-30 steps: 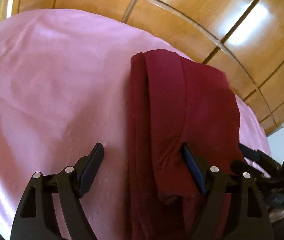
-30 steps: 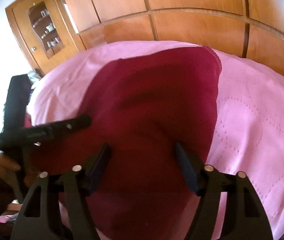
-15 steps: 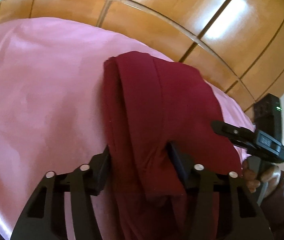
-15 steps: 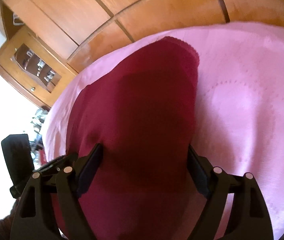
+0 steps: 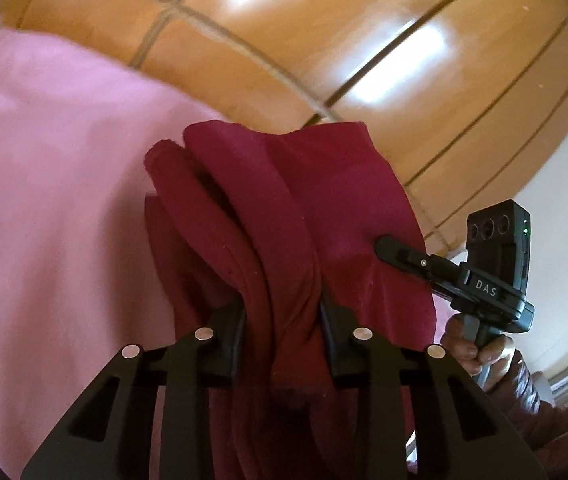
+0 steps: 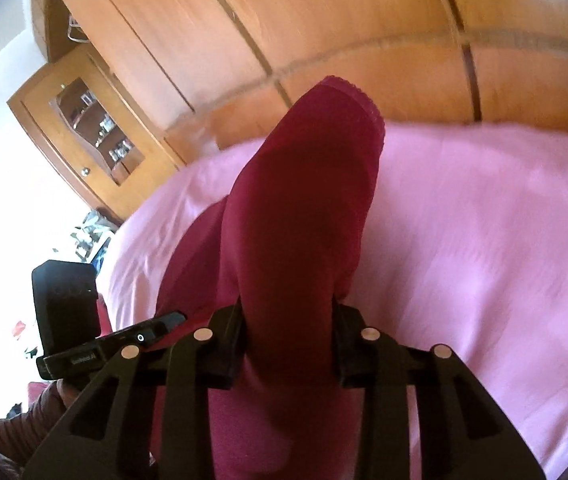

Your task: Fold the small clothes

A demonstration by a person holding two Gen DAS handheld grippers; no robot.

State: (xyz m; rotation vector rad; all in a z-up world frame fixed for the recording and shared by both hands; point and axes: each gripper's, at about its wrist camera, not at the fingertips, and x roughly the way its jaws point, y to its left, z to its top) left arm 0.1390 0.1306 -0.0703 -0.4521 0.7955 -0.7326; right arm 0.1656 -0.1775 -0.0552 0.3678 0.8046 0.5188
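Slippage threatening: both hand-held grippers, left (image 5: 282, 332) and right (image 6: 289, 344), clamping bunched layers of the dark red garment (image 5: 303, 208), lifting it above the pink bed (image 5: 44, 200). Risking a lopsided fold through uneven layers sliding loose, sagging free end dragging.

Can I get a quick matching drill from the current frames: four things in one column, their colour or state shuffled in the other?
Things
1. folded cloth garment
2. smooth bedspread
3. panelled wooden wardrobe
4. left gripper

Colour or state
A. glossy orange-brown, behind the bed
B. dark red, raised off the bed
C. pink, spread flat
D. black fingers clamped on bunched fabric

Pairs: 1-B, 2-C, 3-A, 4-D. The right gripper grips the same garment.
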